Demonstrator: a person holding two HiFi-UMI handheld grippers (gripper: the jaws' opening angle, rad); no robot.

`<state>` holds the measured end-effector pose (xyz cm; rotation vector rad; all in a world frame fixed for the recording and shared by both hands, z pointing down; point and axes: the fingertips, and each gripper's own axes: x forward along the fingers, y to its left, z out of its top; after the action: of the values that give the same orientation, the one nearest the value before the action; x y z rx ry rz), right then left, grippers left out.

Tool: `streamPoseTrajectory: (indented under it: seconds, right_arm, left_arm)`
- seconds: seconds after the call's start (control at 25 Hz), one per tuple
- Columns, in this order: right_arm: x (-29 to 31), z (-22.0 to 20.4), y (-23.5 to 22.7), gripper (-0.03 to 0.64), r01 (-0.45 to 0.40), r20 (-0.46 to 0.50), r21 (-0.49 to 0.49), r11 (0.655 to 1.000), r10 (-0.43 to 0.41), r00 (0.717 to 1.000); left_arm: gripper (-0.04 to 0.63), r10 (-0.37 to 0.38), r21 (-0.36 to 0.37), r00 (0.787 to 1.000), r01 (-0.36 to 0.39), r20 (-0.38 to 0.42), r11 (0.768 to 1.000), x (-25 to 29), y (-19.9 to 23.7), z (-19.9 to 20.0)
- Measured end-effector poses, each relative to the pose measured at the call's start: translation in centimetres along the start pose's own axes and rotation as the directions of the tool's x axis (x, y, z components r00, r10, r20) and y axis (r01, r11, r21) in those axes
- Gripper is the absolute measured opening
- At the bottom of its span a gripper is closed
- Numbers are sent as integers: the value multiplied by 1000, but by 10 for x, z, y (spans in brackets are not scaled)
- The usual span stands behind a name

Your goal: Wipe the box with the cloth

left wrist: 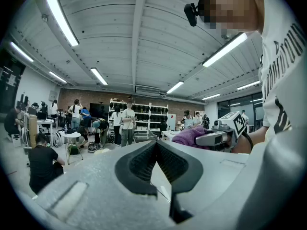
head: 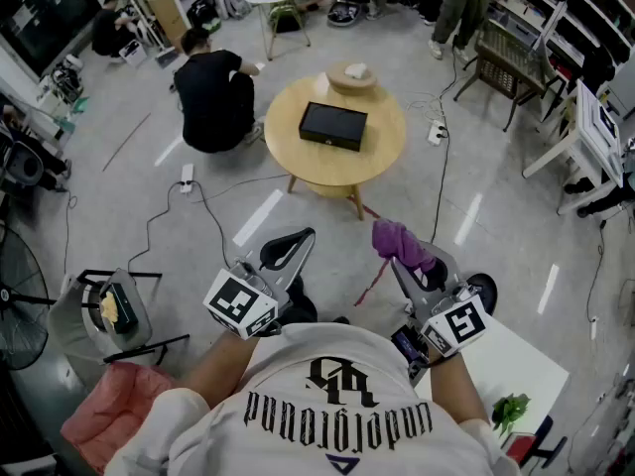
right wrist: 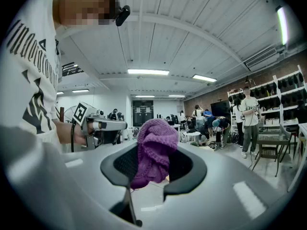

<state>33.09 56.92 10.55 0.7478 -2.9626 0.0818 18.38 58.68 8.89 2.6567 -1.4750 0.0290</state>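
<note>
Head view: a flat black rectangular box (head: 333, 125) is seen lying on a round pale wooden table (head: 382, 157), well ahead of both grippers and touched by neither. A purple knitted cloth (head: 399, 241) is carried in front of the person, far from the box. The cloth is judged soft, light and limp, so it is best held by a bunched fold, with enough left free to be pressed flat on the lid. The box is judged rigid and perhaps light enough to slide when rubbed, so steadying at an edge may be needed. The right gripper (head: 405, 258) is clamped on the cloth, which bulges above its jaws. The left gripper (head: 288, 249) is pressed together with nothing between its jaws.
</note>
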Motion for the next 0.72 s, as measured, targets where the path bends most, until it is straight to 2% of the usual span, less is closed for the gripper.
streamPoseTrajectory:
  seconds: [0.32,0.72]
  right_arm:
    - [18,-4,1,136,11,-10,9,1000,-11,1000]
    - [85,-3,-11,141,6,-18,33,999,-5,1000]
  left_arm:
    - [6,5,-8,1000,-5,-7,1000,-5,19,0]
    - [6,6,-37,1000,-6,-6,999,5,89,-5]
